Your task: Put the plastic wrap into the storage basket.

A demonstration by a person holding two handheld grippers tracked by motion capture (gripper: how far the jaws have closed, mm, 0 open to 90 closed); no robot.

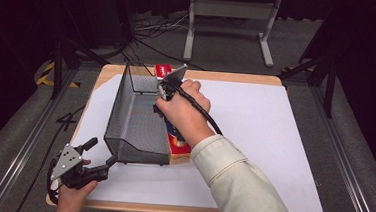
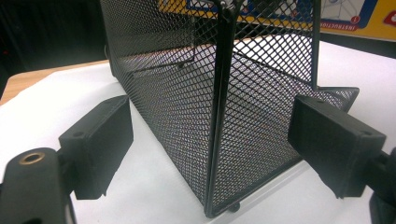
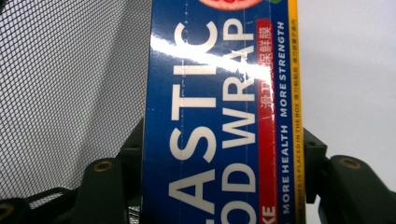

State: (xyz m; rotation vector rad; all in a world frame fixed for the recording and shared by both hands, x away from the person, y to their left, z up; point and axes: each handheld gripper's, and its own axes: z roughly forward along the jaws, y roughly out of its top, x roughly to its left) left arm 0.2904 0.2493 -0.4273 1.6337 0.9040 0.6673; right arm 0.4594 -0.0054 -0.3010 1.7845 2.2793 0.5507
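Note:
A black wire-mesh basket (image 1: 118, 106) stands on the left half of the white table (image 1: 274, 137). A long blue plastic wrap box (image 1: 178, 153) lies along the basket's right side, its red end (image 1: 163, 69) at the far side. My right gripper (image 1: 161, 110) comes down on the box from above. In the right gripper view the right gripper (image 3: 222, 177) has a jaw pressed on each side of the blue box (image 3: 210, 116), with mesh (image 3: 70, 93) to the left. My left gripper (image 1: 101, 151) is open at the basket's near left corner. In the left gripper view the left gripper (image 2: 217, 140) straddles that corner (image 2: 219, 116) without touching it.
The wide right half of the table is white sheet with a wooden edge (image 1: 178, 209) at the front. Beyond the table, a grey metal stand (image 1: 230, 11) and cables (image 1: 151, 31) sit on the floor. Metal rails (image 1: 351, 172) run along both sides.

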